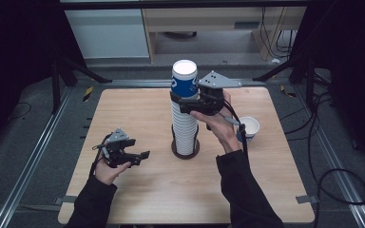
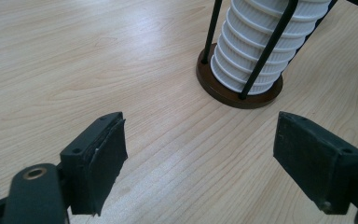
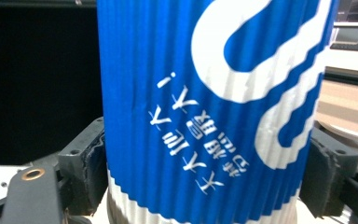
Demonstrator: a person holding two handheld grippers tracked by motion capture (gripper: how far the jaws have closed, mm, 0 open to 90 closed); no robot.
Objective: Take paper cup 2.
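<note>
A tall stack of white ribbed paper cups (image 1: 185, 130) stands in a black rod holder on a brown round base (image 1: 185, 152) at the table's middle. The top cup is blue with white lettering (image 1: 184, 80), upside down. My right gripper (image 1: 184, 102) comes in from the right, shut on the lower part of this blue cup (image 3: 205, 107); both pads (image 3: 91, 163) press against its ribbed sides. My left gripper (image 1: 140, 156) hangs open over the bare wood at the front left, nothing between its jaws. In the left gripper view, the left gripper (image 2: 200, 158) faces the stack (image 2: 261, 46) and its base (image 2: 223, 91).
A single white cup (image 1: 249, 127) with a blue band stands upright on the wooden table (image 1: 138, 109), right of the stack and partly behind the right wrist. Black stands and cables line the floor around the table.
</note>
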